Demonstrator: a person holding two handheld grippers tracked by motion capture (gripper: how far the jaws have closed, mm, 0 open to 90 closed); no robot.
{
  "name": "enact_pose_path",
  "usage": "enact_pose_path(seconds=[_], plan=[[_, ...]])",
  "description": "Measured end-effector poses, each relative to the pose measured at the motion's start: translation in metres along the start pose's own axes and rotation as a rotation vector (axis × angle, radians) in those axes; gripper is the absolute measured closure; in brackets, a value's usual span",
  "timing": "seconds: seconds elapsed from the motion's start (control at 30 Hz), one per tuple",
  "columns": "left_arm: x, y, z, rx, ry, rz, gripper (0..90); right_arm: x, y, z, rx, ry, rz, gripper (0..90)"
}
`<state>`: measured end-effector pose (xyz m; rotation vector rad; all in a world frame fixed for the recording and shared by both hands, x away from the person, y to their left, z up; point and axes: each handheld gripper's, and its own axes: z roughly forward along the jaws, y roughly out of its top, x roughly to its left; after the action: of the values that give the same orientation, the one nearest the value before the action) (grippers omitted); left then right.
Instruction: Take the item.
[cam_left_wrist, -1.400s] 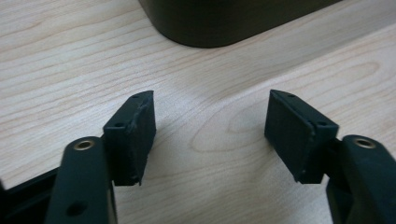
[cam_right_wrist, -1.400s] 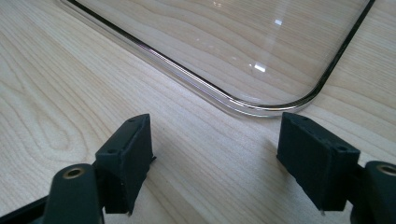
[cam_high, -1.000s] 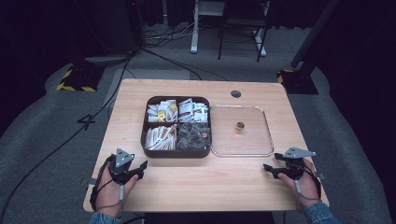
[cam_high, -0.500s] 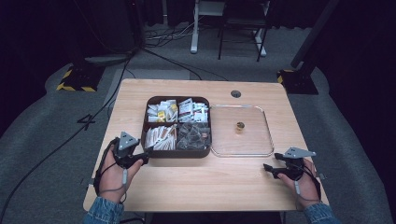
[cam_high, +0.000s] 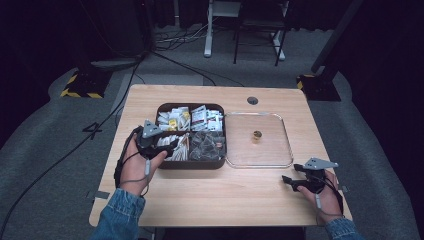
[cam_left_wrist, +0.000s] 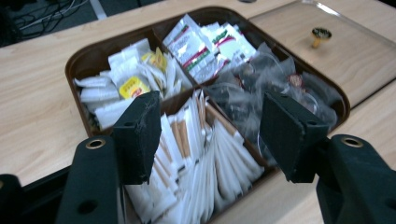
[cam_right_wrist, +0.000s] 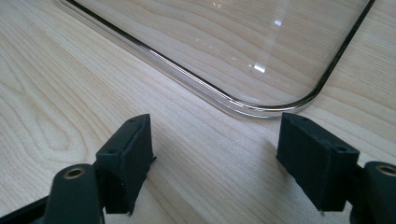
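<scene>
Tools both gape empty; your left tool, just widened, has moved over the sachet box, ready to pick.

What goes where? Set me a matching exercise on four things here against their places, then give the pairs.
Things:
1. tray
2. knob
3. left hand-held gripper
4. right hand-held gripper

Places:
A. middle of the lid
B. near right part of the table, jaws open
C. just left of the lid
D. over the tray's near-left compartment

Pairs: 1-C, 2-A, 3-D, 4-B.

Note: the left hand-held gripper's jaws have just been opening, with nothing between them.
</scene>
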<state>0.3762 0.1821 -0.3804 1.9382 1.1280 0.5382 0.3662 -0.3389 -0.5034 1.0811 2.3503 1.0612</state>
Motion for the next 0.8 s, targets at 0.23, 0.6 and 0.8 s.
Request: enact_pose_path(seconds=[0.23,0.6,0.8], plan=[[0.011,0.013,0.014,-0.042,-0.019,-0.076,39.0,0.0,0.0,0.0,0.0,0.001,0.0,26.6],[0.024,0.028,0.039,-0.054,0.015,-0.042,38.2,0.0,0.0,0.0,-0.001,0.002,0.002,26.6],[0.028,0.039,0.052,-0.043,0.017,-0.032,37.3,0.0,0.0,0.0,-0.002,0.002,0.002,26.6]])
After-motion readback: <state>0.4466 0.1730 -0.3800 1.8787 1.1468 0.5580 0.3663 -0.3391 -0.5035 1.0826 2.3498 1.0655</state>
